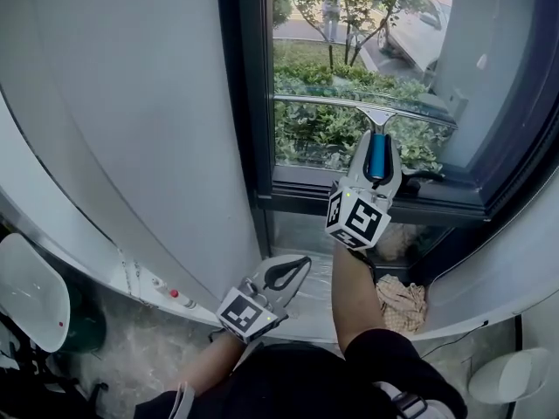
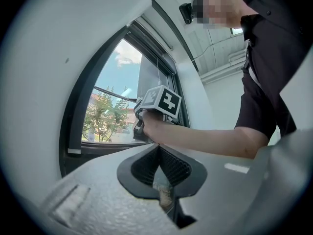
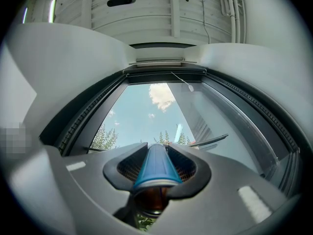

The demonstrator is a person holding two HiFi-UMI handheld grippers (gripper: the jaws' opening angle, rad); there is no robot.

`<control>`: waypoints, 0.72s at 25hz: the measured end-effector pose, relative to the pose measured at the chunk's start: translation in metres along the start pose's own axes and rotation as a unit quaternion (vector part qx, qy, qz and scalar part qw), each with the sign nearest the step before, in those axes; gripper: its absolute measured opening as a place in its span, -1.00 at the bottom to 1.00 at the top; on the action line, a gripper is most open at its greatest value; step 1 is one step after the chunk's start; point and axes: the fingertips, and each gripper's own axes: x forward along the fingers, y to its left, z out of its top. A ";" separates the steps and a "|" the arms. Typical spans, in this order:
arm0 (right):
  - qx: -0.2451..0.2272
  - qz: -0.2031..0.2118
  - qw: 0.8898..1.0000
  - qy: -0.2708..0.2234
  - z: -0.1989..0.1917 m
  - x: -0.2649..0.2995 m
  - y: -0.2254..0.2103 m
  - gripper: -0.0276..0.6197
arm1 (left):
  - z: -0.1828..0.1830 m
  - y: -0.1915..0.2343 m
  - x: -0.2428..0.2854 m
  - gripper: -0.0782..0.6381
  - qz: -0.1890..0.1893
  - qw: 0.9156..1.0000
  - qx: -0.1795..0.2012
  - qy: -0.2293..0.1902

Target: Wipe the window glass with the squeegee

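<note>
Looking at head view: right gripper (image 1: 377, 160) is clamped on the squeegee (image 1: 377, 119) by its blue handle (image 1: 377, 149), which points up and away at the window glass (image 1: 319, 51). The blade (image 1: 415, 115) has its long axis approx. horizontal across the lower pane, prob. so the full edge meets glass; left gripper (image 1: 281, 274) hangs low, clear of the stroke. Left gripper view: jaws together, nothing btwn them; right gripper view: handle runs straight out along the jaws, blade crosswise beyond.

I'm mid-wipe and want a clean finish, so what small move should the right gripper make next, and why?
Probably draw the squeegee straight down to the bottom frame. The right gripper is shut on its blue handle, and the blade lies across the window glass with a strip of pane left beneath it.
</note>
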 end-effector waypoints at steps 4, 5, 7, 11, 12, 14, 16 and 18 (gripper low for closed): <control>0.002 -0.003 1.000 0.003 -0.001 -0.001 0.000 -0.52 | -0.002 0.000 0.000 -0.78 -0.002 1.000 -0.001 0.003; 0.001 -0.002 1.000 0.003 -0.002 -0.002 0.000 -0.52 | -0.002 0.000 0.000 -0.78 -0.002 1.000 -0.001 0.003; -0.001 -0.001 1.000 0.005 -0.004 -0.003 0.000 -0.52 | -0.003 0.001 0.001 -0.79 -0.001 1.000 -0.001 0.003; -0.001 -0.002 1.000 0.010 -0.009 -0.007 -0.001 -0.52 | -0.003 0.002 0.001 -0.79 0.000 1.000 -0.002 0.003; 0.000 -0.002 1.000 0.012 -0.010 -0.008 -0.001 -0.52 | -0.003 0.002 0.001 -0.79 0.000 1.000 -0.003 0.002; 0.002 -0.003 1.000 0.017 -0.012 -0.010 -0.001 -0.52 | -0.005 0.003 0.001 -0.79 0.001 1.000 -0.003 -0.002; 0.002 -0.003 1.000 0.022 -0.015 -0.012 -0.001 -0.52 | -0.009 0.004 0.001 -0.79 0.001 1.000 -0.001 -0.007; 0.001 -0.002 1.000 0.025 -0.019 -0.015 -0.002 -0.52 | -0.010 0.003 0.002 -0.79 -0.002 1.000 0.000 -0.007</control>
